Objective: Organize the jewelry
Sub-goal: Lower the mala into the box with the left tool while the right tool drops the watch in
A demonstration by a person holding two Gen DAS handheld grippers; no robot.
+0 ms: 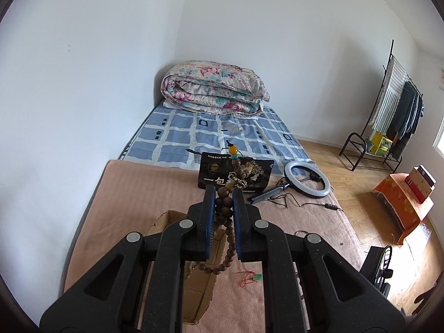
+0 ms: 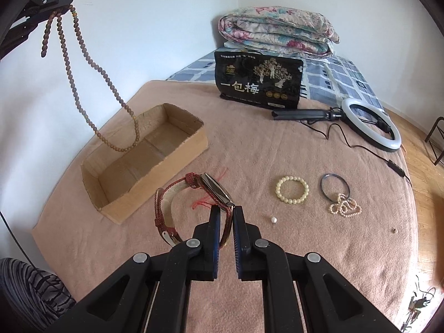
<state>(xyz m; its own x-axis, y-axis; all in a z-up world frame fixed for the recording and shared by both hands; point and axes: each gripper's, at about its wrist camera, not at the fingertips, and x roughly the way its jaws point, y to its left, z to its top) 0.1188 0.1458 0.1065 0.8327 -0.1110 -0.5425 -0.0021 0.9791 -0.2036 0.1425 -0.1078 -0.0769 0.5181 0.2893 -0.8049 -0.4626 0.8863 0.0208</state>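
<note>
**Both hands full: beads over the box, watch off the blanket**

So here's where we are. Our left gripper (image 1: 224,194) is clamped on the wooden bead necklace (image 2: 83,63), pinching it near the amber bead (image 1: 232,149) end. From the right wrist view it sits up at about 10 o'clock, and the strands hang down from it with the lowest loop dangling right over the near-left wall of the cardboard box (image 2: 172,155). We can't tell whether that loop is touching the cardboard or just above it.

Our right gripper (image 2: 225,211) is closed on the red-strap watch (image 2: 194,197), gripping the strap right beside the case. The watch is lifted and tilted, its face turned toward 1 o'clock, and the strap arcs back toward 7 o'clock, so its long axis runs roughly 1 to 7. The necklace's long axis is basically vertical, slanting down toward 4 o'clock in that same view.

What could go wrong, as we see it:
- The loop could catch on the box wall and drag or tip the light box if we shift sideways before lowering
- Letting go from this high up, the beads could spill over the rim onto the pink blanket (image 2: 277,249)
- The watch is held by a thin bit of strap, so it could swing or slip out
- Bringing both hands to the box at once could tangle strap and strands

Still lying out at 2 to 3 o'clock: the cream bead bracelet (image 2: 292,189), dark bangle (image 2: 334,184), pearl strand (image 2: 345,208) and a loose pearl (image 2: 273,219)
</note>
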